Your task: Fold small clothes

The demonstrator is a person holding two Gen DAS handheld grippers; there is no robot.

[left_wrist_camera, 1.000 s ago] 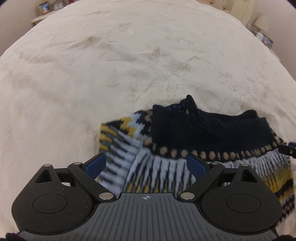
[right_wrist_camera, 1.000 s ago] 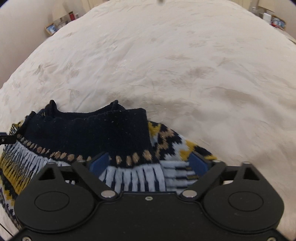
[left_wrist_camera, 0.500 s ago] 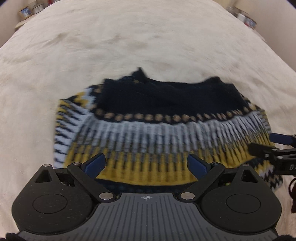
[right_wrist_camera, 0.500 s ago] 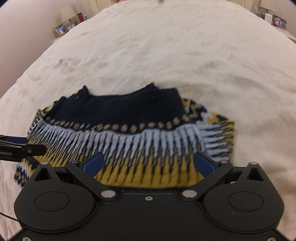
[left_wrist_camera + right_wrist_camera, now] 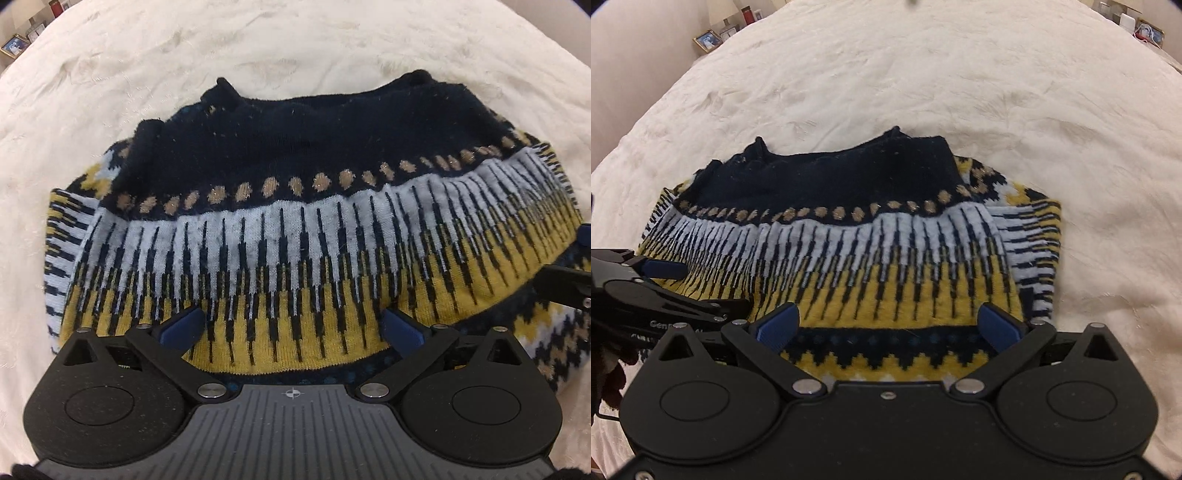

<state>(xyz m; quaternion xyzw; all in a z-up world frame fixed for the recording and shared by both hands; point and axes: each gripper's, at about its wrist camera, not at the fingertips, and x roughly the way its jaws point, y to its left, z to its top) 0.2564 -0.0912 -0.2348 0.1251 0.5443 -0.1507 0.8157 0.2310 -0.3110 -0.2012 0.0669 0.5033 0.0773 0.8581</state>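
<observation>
A small knitted sweater [image 5: 295, 229] in navy, white and yellow lies folded on the cream bed cover [image 5: 110, 92]; it also shows in the right wrist view [image 5: 849, 251]. Its navy band faces away from me, its yellow band is nearest. My left gripper [image 5: 291, 328] is open and empty over the sweater's near edge. My right gripper [image 5: 888, 325] is open and empty over the near edge too. The left gripper shows at the left of the right wrist view [image 5: 661, 280]. Part of the right gripper shows at the right edge of the left wrist view [image 5: 569, 288].
The bed cover [image 5: 960, 74] spreads wide beyond the sweater. Picture frames [image 5: 707, 40] and small items stand on a ledge at the far left. More small items [image 5: 1145, 27] stand at the far right corner.
Both grippers have pulled back toward me from the sweater's navy band, so more of the folded sweater shows. Both stayed open.
</observation>
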